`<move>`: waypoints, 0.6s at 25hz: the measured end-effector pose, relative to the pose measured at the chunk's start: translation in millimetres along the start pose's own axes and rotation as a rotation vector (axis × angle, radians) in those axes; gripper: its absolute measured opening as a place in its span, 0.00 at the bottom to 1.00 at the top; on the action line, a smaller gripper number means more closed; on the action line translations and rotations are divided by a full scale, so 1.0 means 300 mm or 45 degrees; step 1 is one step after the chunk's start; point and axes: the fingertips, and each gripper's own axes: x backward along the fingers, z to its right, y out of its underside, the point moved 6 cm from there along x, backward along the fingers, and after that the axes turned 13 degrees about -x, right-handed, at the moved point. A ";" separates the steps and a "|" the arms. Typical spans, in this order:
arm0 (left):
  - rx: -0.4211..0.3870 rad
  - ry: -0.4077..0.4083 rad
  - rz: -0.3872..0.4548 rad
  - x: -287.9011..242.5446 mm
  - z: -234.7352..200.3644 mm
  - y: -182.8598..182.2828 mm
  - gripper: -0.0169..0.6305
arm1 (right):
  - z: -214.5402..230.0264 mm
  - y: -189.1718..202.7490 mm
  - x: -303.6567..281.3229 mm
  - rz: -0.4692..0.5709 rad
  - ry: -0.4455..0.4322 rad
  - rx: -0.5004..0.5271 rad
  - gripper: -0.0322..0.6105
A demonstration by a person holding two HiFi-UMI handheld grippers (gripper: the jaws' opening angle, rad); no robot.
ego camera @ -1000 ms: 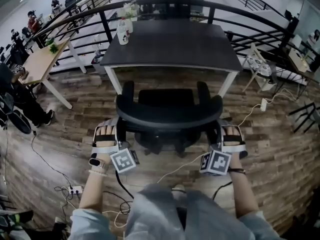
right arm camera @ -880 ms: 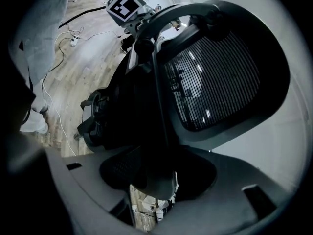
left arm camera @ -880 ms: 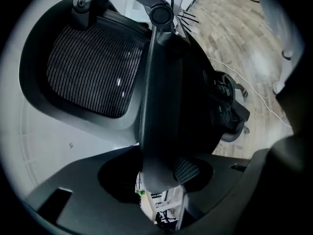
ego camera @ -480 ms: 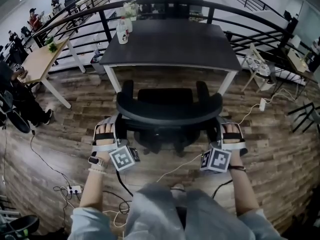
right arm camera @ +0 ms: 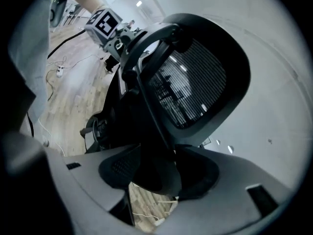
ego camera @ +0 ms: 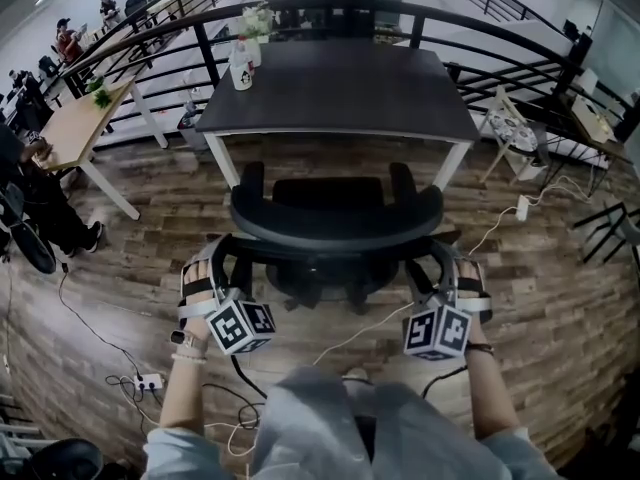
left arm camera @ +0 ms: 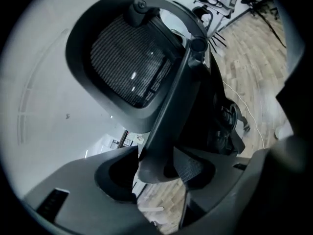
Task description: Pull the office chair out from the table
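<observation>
The black office chair with a mesh backrest [ego camera: 335, 223] stands on the wooden plank floor [ego camera: 540, 298], just in front of the near edge of the dark rectangular table on white legs [ego camera: 340, 88]. Its seat and two armrests face the table and show in full short of the table's edge. Its backrest faces the person.

The left gripper [left arm camera: 155, 166] is at the left edge of the backrest. The backrest's curved black frame bar [left arm camera: 171, 102] lies between its jaws, which have just been opening and stand wide, loose around the bar rather than pinching it. The right gripper [right arm camera: 156, 168] is at the backrest's right edge, and its jaws are closed on the frame bar there, which fills the gap between the pads. In the head view both grippers' marker cubes are tilted, the left cube [ego camera: 240, 326] and the right cube [ego camera: 437, 331] both near the person's wrists.

A white bottle [ego camera: 241, 66] stands on the table's far left corner. A black curved railing [ego camera: 480, 23] runs behind the table. A light wooden table [ego camera: 75, 123] stands off to the left, and a white power strip [ego camera: 150, 379] lies on the floor near the person's left arm.
</observation>
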 end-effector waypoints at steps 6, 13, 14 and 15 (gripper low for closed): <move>0.324 -0.059 0.005 0.115 -0.046 0.005 0.32 | -0.011 -0.057 0.074 0.137 -0.090 -0.277 0.39; 0.839 -0.044 0.060 0.226 -0.082 -0.040 0.20 | -0.058 -0.139 0.131 0.261 -0.258 -0.729 0.25; 0.896 -0.036 0.067 0.237 -0.092 -0.048 0.15 | -0.061 -0.145 0.136 0.272 -0.272 -0.791 0.22; 0.946 -0.027 0.078 0.247 -0.104 -0.056 0.11 | -0.062 -0.150 0.141 0.278 -0.281 -0.845 0.19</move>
